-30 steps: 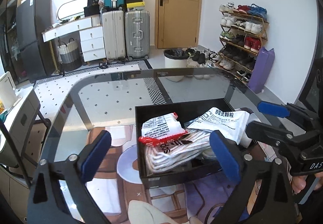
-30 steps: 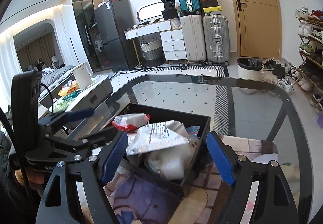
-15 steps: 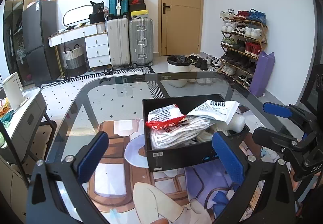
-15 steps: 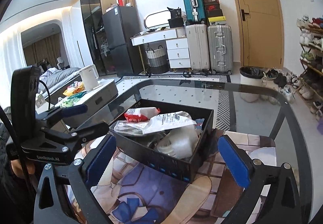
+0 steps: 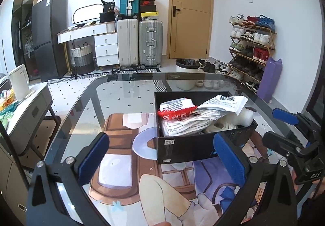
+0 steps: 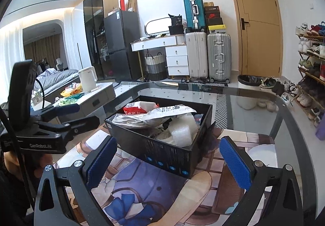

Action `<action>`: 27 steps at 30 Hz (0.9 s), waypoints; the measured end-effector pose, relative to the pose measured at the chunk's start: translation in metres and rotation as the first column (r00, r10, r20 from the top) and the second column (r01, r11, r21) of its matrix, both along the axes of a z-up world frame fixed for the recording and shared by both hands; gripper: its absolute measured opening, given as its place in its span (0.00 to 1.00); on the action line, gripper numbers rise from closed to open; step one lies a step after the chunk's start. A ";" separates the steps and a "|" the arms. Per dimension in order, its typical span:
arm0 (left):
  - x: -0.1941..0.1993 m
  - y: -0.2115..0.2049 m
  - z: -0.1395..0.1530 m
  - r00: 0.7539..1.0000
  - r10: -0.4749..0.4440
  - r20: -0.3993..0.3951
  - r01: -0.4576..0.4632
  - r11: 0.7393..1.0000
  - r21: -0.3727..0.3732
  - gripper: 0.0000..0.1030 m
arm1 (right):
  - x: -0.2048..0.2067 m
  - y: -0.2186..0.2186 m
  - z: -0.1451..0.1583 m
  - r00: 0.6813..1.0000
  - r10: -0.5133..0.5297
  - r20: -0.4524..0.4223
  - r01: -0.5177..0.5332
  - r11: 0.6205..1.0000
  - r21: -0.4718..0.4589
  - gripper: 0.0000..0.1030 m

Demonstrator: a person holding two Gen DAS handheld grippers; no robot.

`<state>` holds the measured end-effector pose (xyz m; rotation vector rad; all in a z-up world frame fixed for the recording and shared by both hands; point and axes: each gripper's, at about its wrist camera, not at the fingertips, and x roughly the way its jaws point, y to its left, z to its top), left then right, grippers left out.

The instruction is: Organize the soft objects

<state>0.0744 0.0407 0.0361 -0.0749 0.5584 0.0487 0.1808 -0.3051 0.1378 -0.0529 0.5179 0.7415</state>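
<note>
Black box (image 5: 203, 144) sits on the glass table (image 5: 121, 91), nearer the table's right edge than its left, set at a slight angle to the front edge; it rests on the printed mat (image 5: 126, 140) under the glass. Box is open-topped and full: red-and-white packet (image 5: 176, 107) at its far left corner; white printed bag (image 5: 225, 103) draped across the far right; striped white fabric bundle (image 5: 189, 125) under both, against the near wall; bubble wrap roll (image 6: 182, 130) at the right end, touching the box wall.

Left gripper (image 5: 162, 156): jaws wide apart, nothing between the blue pads (image 5: 93, 154); it sits in front of the box, right pad overlapping the near right corner in view; cannot tell whether it touches.

Right gripper (image 6: 168, 156): jaws also wide, empty; pads (image 6: 235, 165) flank the box's near corner, apart from it; seen from the left wrist it hangs just off the box's right end.

Behind the table: suitcases (image 5: 140, 43) by the door (image 5: 191, 10); white bin (image 5: 185, 75) past the far edge; shoe rack (image 5: 251, 47) on the right wall; kettle (image 6: 87, 79) on a side cabinet beyond the left edge.
</note>
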 end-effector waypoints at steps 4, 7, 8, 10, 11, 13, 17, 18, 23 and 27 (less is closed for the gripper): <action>-0.002 -0.001 -0.008 1.000 -0.003 -0.010 0.003 1.000 0.000 1.00 | -0.003 -0.003 0.001 1.000 0.004 -0.009 -0.004 1.000 0.019 0.99; -0.005 -0.003 -0.012 1.000 -0.009 -0.013 0.009 1.000 0.008 1.00 | -0.006 -0.003 0.000 1.000 0.005 -0.006 -0.005 1.000 0.022 0.99; -0.006 -0.004 -0.012 1.000 -0.010 -0.011 0.010 1.000 0.011 1.00 | -0.008 -0.003 0.000 1.000 0.005 -0.003 -0.005 1.000 0.023 0.99; -0.007 -0.007 -0.014 1.000 -0.012 -0.009 0.012 1.000 0.017 1.00 | -0.010 -0.003 -0.001 1.000 0.010 -0.002 -0.010 1.000 0.026 0.99; -0.008 -0.008 -0.014 1.000 -0.013 -0.009 0.013 1.000 0.021 1.00 | -0.009 -0.003 -0.002 1.000 0.010 -0.003 -0.010 1.000 0.026 0.99; -0.010 -0.010 -0.016 1.000 -0.011 -0.001 0.011 1.000 0.029 1.00 | -0.011 -0.003 -0.004 1.000 0.008 0.000 -0.008 1.000 0.026 0.99; -0.015 -0.009 -0.018 1.000 -0.003 0.016 0.003 1.000 0.025 1.00 | -0.014 -0.005 -0.009 1.000 0.004 0.009 -0.005 0.999 0.032 0.99; -0.016 -0.009 -0.019 1.000 0.004 0.020 -0.004 1.000 0.025 1.00 | -0.015 -0.005 -0.010 1.000 0.003 0.017 -0.003 0.999 0.033 0.99; -0.020 -0.007 -0.021 0.999 0.020 0.037 -0.021 0.999 0.026 1.00 | -0.018 -0.007 -0.011 0.999 0.001 0.036 -0.002 0.999 0.039 0.99; -0.023 -0.005 -0.019 0.998 0.030 0.057 -0.031 0.999 0.025 1.00 | -0.020 -0.007 -0.012 0.999 0.003 0.042 -0.005 0.999 0.039 0.99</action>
